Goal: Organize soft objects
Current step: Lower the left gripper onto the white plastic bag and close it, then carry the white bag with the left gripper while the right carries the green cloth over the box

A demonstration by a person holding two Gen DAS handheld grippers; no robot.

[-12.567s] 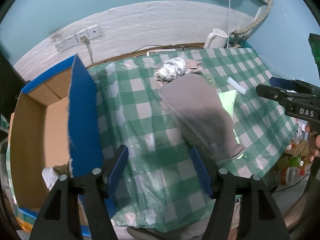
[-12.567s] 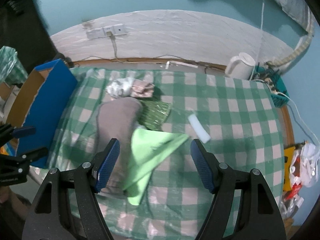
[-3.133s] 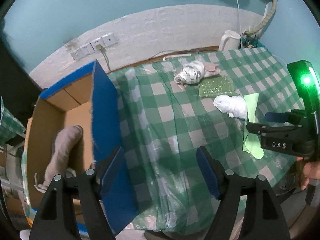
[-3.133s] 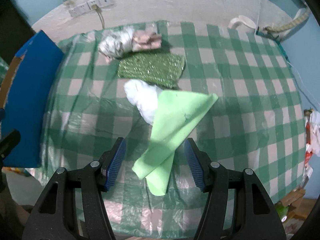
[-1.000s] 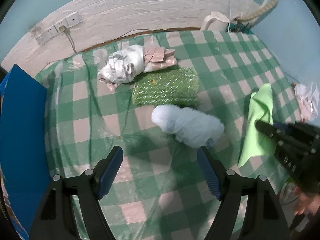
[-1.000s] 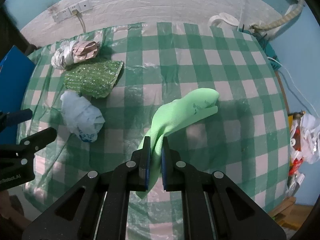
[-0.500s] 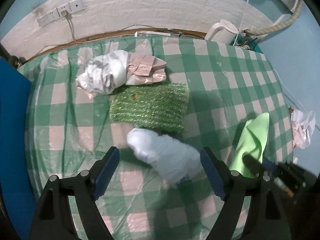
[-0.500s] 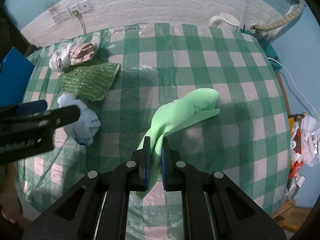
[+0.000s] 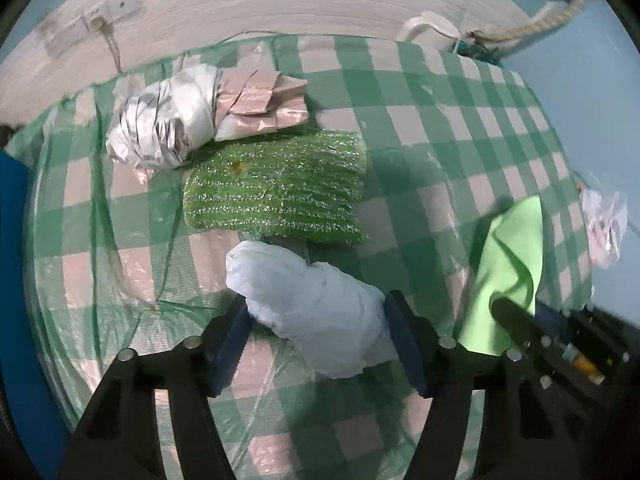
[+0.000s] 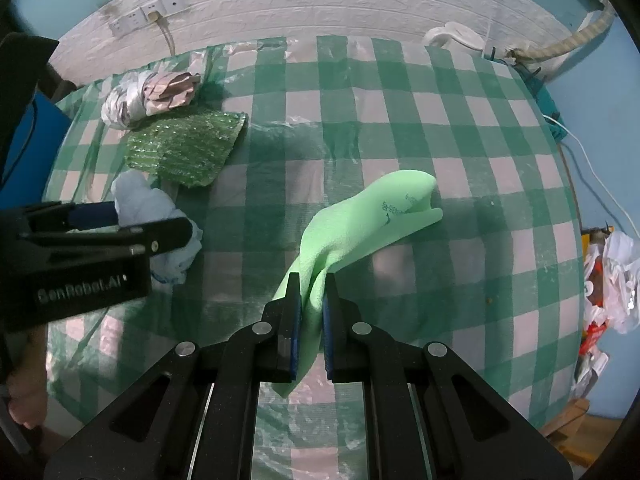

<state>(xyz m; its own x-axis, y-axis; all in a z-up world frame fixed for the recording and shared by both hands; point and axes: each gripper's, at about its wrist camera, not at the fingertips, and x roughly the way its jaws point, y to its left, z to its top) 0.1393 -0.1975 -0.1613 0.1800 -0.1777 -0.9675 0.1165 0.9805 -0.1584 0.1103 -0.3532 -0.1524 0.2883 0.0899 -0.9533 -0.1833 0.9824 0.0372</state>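
Observation:
A crumpled white plastic bag (image 9: pixel 312 304) lies on the green checked tablecloth (image 10: pixel 400 100). My left gripper (image 9: pixel 316 312) points down over it and its jaws are closing, with both blue pads touching the bag's sides. In the right wrist view the left gripper (image 10: pixel 154 220) comes in from the left around the same bag (image 10: pixel 136 196). My right gripper (image 10: pixel 312 280) is shut on a light green cloth (image 10: pixel 372 220), pinched at its near end while the far end rests on the table. The left wrist view shows that cloth (image 9: pixel 508 264) at the right.
A glittery green scrub cloth (image 9: pixel 276 192) lies just behind the bag, and a silver and pink foil bundle (image 9: pixel 168 128) behind that. A white kettle (image 10: pixel 452 36) stands at the back right corner. A blue box flap (image 10: pixel 40 128) is at the left edge. Crumpled bags (image 10: pixel 612 280) sit off the right edge.
My left gripper has come down and closer over the white bag, and its jaws have narrowed from wide apart to touching the bag's sides. The right gripper and green cloth have stayed put.

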